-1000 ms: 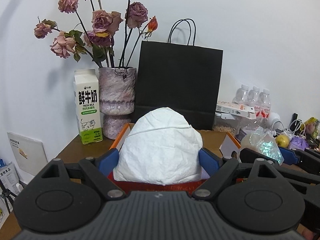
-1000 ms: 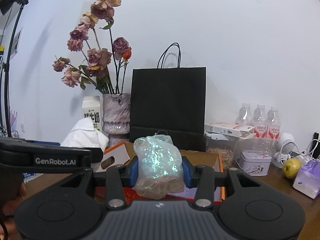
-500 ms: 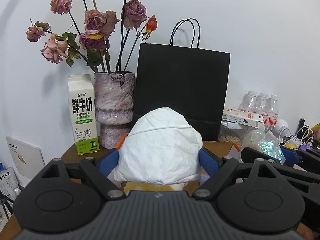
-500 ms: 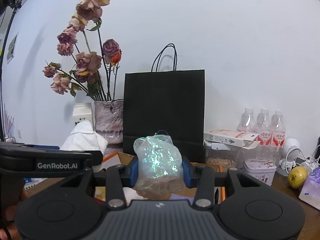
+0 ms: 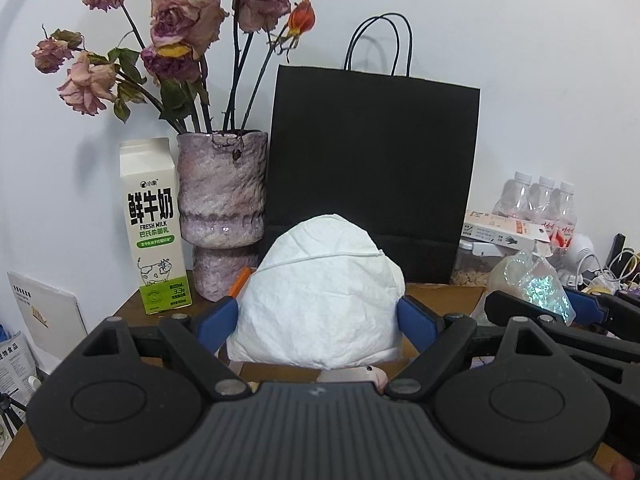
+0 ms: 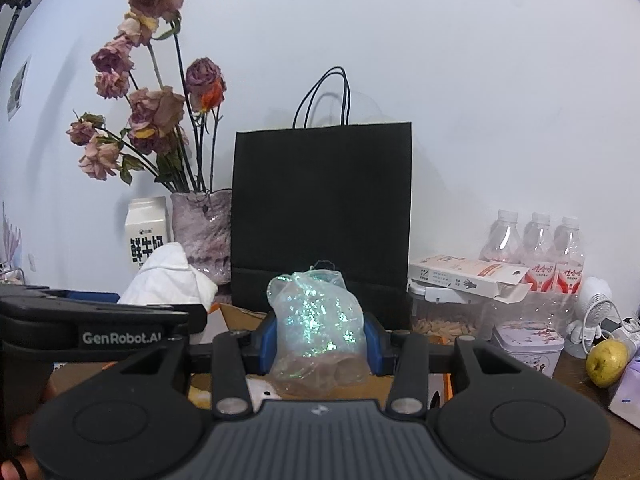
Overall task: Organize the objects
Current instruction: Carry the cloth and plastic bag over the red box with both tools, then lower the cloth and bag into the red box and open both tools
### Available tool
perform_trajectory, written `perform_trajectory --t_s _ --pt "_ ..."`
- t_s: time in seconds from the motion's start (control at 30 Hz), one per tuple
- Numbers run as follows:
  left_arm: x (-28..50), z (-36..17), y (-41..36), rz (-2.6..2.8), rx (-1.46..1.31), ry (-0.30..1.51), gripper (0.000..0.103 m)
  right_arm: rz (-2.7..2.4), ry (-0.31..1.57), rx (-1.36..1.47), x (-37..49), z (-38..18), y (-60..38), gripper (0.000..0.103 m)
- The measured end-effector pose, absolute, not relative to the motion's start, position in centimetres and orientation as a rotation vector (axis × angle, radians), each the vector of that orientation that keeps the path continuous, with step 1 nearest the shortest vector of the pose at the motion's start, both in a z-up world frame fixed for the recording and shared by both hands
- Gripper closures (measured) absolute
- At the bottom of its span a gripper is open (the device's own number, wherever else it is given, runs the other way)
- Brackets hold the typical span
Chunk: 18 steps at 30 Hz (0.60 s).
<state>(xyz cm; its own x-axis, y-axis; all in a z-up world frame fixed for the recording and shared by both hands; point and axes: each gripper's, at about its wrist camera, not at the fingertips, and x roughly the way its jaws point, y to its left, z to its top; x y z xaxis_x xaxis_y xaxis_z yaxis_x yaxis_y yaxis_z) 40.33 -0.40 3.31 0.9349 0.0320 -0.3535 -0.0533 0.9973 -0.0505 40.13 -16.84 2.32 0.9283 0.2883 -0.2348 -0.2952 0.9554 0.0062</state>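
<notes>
Between the blue pads of the left gripper (image 5: 320,316), seen from the left wrist camera, sits a white crumpled pouch (image 5: 320,296), a soft papery bundle with a thin cord running across its upper part. The jaws are closed onto its flanks and it hangs clear above the wooden table (image 5: 132,308), in front of the black paper bag (image 5: 372,168). My worry is the material: it looks slack and puffy, so the squeeze may be holding mostly air and paper, and a quick swing could let it slide out downward. Just behind stand a milk carton (image 5: 154,228) and a purple vase (image 5: 222,208) of dried roses (image 5: 184,32); a careless sweep to that side could tip either.

From the right wrist camera, the right gripper (image 6: 318,340) is pinched on an iridescent plastic bag (image 6: 318,320), translucent, glittering green, bunched and drooping below the pads. That film looks slippery, so it could creep out of the grip. It hangs in front of the same black bag, with the white pouch just off to its left. The two grippers sit close side by side, so they might knock together. An apple (image 6: 606,360), a tin (image 6: 528,344) and bottles (image 6: 536,248) crowd the right edge.
</notes>
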Motion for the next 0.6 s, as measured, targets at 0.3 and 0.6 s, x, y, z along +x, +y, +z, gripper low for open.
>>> perform_trajectory --t_s 0.3,0.6 --pt "42.2 2.3 -0.6 0.039 -0.038 0.384 0.015 0.294 0.273 -0.032 42.2 1.5 -16.8 0.061" --pt "44.2 1.1 -0.7 0.035 -0.018 0.42 0.015 0.283 0.321 -0.038 44.2 -0.1 -16.6 0.061"
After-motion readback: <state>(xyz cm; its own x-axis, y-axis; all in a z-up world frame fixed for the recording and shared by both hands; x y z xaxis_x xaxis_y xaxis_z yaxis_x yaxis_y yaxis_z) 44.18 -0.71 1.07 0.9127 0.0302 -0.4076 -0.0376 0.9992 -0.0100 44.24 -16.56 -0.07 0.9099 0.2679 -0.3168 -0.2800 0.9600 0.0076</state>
